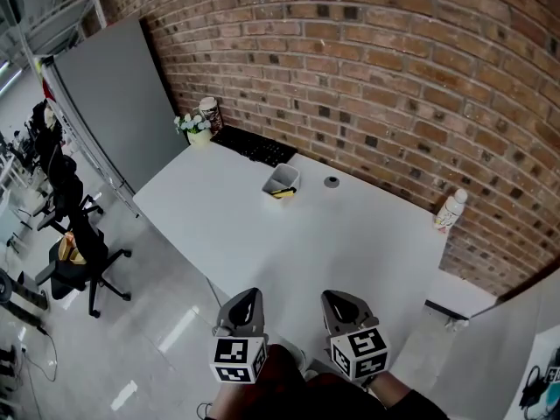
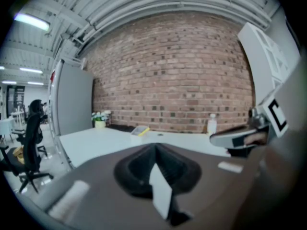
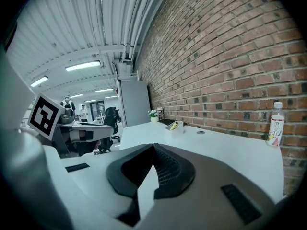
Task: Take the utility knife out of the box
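Observation:
A small clear box (image 1: 282, 179) stands on the white table (image 1: 350, 243) near the brick wall, with the yellow utility knife (image 1: 283, 193) lying in it. The box (image 2: 139, 131) and knife (image 2: 143, 129) show far ahead in the left gripper view; the box (image 3: 176, 127) and knife (image 3: 173, 125) also show far ahead in the right gripper view. My left gripper (image 1: 249, 297) and right gripper (image 1: 336, 301) hover side by side off the table's near edge, well short of the box. Both are shut with nothing held, seen as left gripper (image 2: 154, 146) and right gripper (image 3: 154, 146).
A black keyboard (image 1: 254, 146), a potted plant (image 1: 194, 128) and a jar (image 1: 210, 112) sit at the table's far left corner. A small grey disc (image 1: 332, 182) lies right of the box. A bottle (image 1: 450, 210) stands at the right end. Office chairs (image 1: 79, 252) stand on the floor at left.

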Tool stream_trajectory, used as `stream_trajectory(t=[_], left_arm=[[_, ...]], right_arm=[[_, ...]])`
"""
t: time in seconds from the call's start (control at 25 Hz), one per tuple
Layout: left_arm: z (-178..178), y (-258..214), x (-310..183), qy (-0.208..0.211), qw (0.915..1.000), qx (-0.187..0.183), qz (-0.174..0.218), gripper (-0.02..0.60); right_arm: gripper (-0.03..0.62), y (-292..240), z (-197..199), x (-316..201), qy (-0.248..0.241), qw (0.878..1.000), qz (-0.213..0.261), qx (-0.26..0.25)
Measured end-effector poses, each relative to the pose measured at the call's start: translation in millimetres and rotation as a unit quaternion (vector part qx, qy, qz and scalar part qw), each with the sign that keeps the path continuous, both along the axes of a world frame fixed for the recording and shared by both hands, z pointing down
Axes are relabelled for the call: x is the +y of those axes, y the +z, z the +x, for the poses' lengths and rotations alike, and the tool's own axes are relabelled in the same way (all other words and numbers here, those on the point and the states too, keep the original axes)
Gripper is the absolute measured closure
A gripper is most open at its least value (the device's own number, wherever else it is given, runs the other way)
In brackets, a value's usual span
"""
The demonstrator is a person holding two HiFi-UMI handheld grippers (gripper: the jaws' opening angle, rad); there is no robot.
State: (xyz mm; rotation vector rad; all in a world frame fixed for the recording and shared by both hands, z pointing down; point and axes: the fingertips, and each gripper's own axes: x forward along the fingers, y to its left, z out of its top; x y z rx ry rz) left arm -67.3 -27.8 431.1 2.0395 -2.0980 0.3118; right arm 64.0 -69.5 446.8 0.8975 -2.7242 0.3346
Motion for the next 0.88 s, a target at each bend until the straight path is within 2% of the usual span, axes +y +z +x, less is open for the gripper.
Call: stream_trajectory(t=[0.36,0.88], left_arm=[[-6,-1,-25,0.020,0.9997,-0.011,0.001,0.577],[-40,12,-94,0.078,0.9969,-0.009,-0.013,0.577]], right_arm=[[0.586,0,-11,-11,0.003,1.000,0.005,0.000],[0.586,5,-46,-54,0.047,0.999,0.002,0.016]])
